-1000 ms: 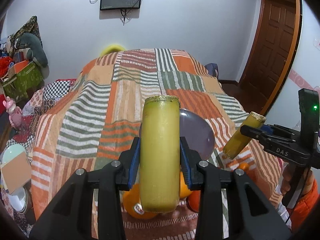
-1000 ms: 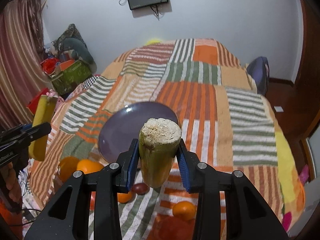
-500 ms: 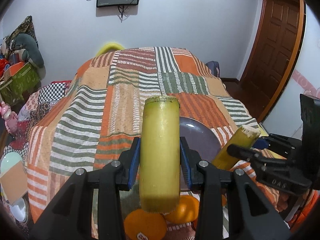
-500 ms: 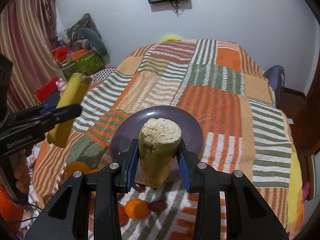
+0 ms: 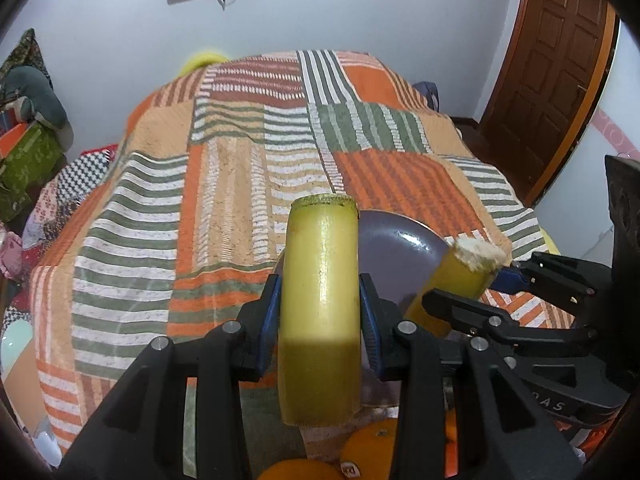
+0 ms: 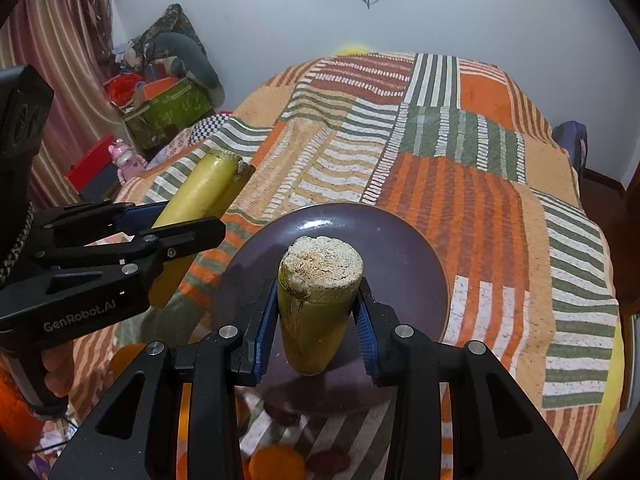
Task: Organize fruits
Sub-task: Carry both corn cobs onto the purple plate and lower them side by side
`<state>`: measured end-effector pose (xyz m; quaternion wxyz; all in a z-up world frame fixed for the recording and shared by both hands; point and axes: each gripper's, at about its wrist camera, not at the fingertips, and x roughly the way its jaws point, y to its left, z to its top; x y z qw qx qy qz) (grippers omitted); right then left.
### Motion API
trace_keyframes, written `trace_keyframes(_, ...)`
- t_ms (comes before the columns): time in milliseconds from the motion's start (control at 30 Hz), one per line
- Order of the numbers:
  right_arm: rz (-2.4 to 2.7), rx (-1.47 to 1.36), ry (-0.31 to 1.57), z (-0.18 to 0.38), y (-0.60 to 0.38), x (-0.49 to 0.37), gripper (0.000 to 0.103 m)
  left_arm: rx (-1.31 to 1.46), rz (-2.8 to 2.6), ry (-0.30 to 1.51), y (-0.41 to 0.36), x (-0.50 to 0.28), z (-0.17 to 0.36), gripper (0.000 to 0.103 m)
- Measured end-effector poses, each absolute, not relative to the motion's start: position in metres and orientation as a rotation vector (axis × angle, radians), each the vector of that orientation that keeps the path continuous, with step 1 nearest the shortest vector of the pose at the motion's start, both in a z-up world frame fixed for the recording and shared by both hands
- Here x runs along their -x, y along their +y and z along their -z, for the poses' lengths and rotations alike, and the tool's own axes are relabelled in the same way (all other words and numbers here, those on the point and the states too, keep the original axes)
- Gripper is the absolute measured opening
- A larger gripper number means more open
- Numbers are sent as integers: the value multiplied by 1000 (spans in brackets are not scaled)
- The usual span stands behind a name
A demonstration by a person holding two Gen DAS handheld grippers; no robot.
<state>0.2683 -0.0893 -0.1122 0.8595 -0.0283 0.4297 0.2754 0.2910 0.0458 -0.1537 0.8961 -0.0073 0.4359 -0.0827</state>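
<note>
each hand-held gripper clamps a yellow-green cane piece — left hand-held gripper (image 5: 320,312) on a smooth one (image 5: 319,312), right hand-held gripper (image 6: 316,312) on a fibrous-ended one (image 6: 318,300) — above the purple plate (image 6: 404,248) on the bed (image 6: 460,184).

Two yellow-green cane pieces (image 5: 319,312) (image 6: 318,304) — one purple plate (image 6: 404,248) — two claws (image 5: 320,336) (image 6: 316,320).

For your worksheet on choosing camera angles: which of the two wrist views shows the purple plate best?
The right wrist view. The purple plate lies almost whole there, its round rim clear on the striped bedspread. In the left wrist view the plate is largely hidden by the left cane piece and right gripper.
</note>
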Motion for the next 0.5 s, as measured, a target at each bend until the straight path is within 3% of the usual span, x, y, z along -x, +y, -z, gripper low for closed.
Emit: trace_keyframes(500,-529,111,982,133,-75,-305,34,-37,208,1030,44,-333,189,37)
